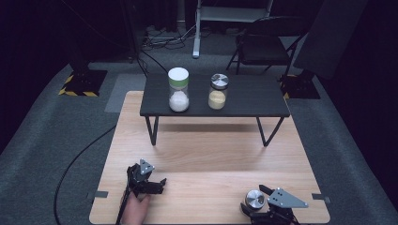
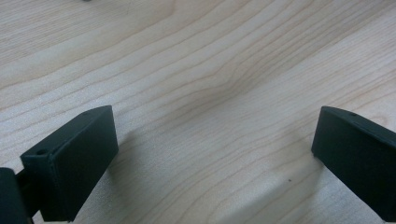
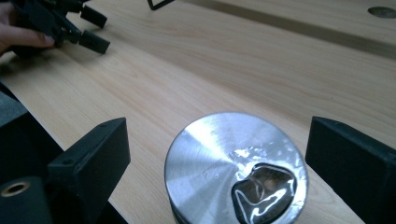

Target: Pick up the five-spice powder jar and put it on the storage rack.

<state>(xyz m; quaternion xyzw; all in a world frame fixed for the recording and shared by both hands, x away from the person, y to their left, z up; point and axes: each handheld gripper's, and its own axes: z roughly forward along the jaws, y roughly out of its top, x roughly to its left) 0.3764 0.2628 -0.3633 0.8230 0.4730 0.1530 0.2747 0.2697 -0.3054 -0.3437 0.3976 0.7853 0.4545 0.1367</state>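
Metal lid (image 3: 236,170) between right tool (image 3: 219,154) jaws, untouched; left tool (image 1: 158,184) open.

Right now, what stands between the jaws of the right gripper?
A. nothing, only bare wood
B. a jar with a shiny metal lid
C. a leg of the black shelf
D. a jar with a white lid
B: in the right gripper view the metal lid sits between the two jaws, with a gap on each side, and the high view shows the right gripper around that jar.
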